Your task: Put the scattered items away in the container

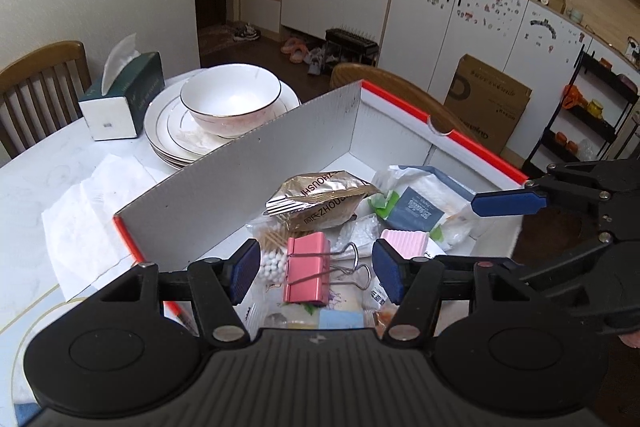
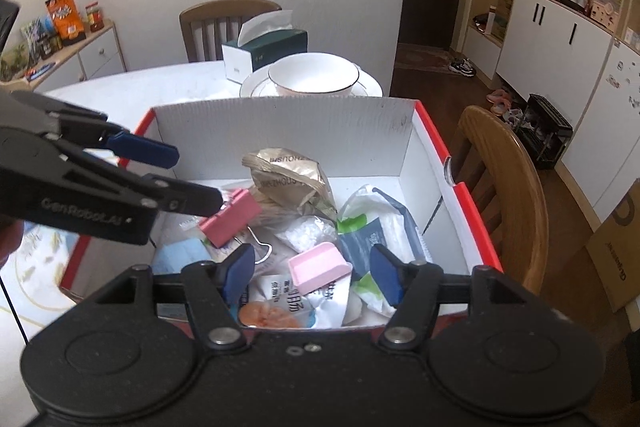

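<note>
Both grippers over the box, nothing clamped. My left gripper (image 1: 316,269) has its blue-padded fingers (image 1: 245,269) spread wide; the pink metal binder clip (image 1: 306,267) with wire handles sits in the gap between them, not touching either pad in the left wrist view. From the right wrist view the clip lies just past the tip of that gripper's lower finger, on top of the pile. My right gripper (image 2: 312,273) is released too, fingers apart above the near end of the box, over a pink ribbed plastic piece (image 2: 318,267) and a clear snack packet with orange contents (image 2: 272,313). Everything lies inside the white cardboard box with red rim (image 1: 256,163): a bundle of white-tipped cotton swabs (image 1: 272,263) just left of the clip, a light blue pad (image 2: 180,255), a small bag of white granules (image 2: 308,231), a white plastic wipes pack with blue-grey label (image 1: 416,209), and further in a crumpled gold foil pouch (image 1: 320,203). Beyond the box's far wall, on the white tabletop (image 1: 60,163): crumpled white tissue sheets (image 1: 92,211), a white gold-rimmed bowl (image 1: 230,103) on stacked white plates (image 1: 164,123), and a dark green tissue box (image 1: 124,95). Wooden chairs (image 2: 500,187) stand behind and beside the tabletop.
</note>
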